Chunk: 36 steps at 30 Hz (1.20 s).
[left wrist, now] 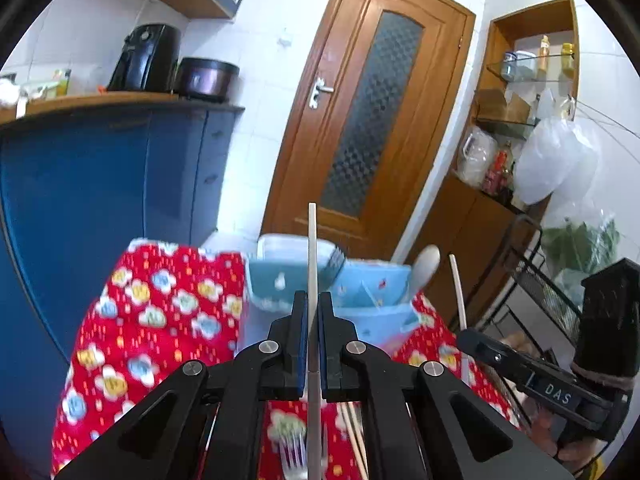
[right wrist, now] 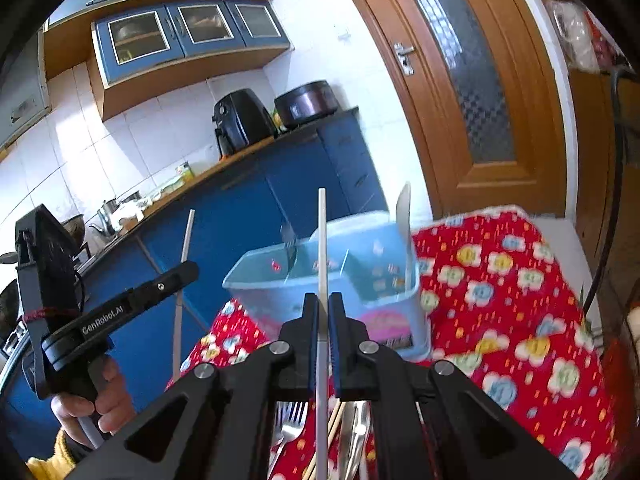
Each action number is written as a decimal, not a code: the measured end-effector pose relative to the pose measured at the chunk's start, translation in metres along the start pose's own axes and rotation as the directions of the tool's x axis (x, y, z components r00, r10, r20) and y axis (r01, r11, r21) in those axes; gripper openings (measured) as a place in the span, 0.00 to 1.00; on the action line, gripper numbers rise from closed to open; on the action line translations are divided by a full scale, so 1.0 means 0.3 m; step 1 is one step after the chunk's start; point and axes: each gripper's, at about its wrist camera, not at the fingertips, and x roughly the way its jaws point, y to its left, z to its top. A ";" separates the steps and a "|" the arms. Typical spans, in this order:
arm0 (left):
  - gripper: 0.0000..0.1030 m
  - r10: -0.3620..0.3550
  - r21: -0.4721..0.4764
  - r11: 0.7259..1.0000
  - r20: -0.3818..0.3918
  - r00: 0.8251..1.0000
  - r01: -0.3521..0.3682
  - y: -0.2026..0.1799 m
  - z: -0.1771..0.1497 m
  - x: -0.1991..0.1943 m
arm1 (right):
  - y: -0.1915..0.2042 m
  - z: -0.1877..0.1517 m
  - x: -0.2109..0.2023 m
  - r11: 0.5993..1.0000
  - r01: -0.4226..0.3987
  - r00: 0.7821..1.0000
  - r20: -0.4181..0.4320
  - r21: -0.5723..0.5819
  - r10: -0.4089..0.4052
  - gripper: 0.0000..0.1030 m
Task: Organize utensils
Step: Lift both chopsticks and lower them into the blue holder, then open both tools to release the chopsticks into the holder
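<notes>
The left hand-held gripper [left wrist: 314, 332] is pinched nearly shut on a thin white chopstick [left wrist: 312, 264], which runs up between its blue pads and sticks out well beyond the tips. The right hand-held gripper [right wrist: 324, 332] is closed the same way on a second white chopstick [right wrist: 322, 248]. Each gripper also shows at the edge of the other's view, raised above the red floral cloth [left wrist: 160, 312] that covers the counter.

Each stick looks slim, straight, smooth and plain white, probably plastic or melamine. I judge them very light and stiff, but slick and round enough to swivel or slide between flat pads. Both are gripped partway along the shaft, with a long stretch free above the pads. A hold nearer the middle would keep a stick from tipping.

Just beyond the grippers stands a pale blue plastic utensil holder [right wrist: 280, 280] with inner dividers. A fork [right wrist: 289, 244] stands in one compartment, and a pale spoon [left wrist: 426, 266] leans at the holder's far side.

Under the grippers, on the cloth, lie another fork [left wrist: 294, 456], wooden chopsticks [left wrist: 356, 432] and some metal cutlery [right wrist: 356, 436], not yet sorted.
</notes>
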 end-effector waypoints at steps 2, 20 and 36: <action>0.04 0.007 0.003 1.000 0.017 1.000 -0.007 -0.006 0.038 0.013 | -0.003 0.029 0.010 1.000 0.009 1.000 0.022 -0.012 -0.009 0.07; 0.04 0.112 0.031 0.992 0.225 0.968 -0.122 -0.024 0.264 0.190 | -0.019 0.187 0.143 0.985 0.135 0.974 0.199 -0.110 -0.111 0.07; 0.04 0.172 0.028 0.983 0.225 0.959 -0.183 0.008 0.141 0.296 | -0.032 0.106 0.268 0.954 0.233 0.960 0.200 -0.191 -0.195 0.07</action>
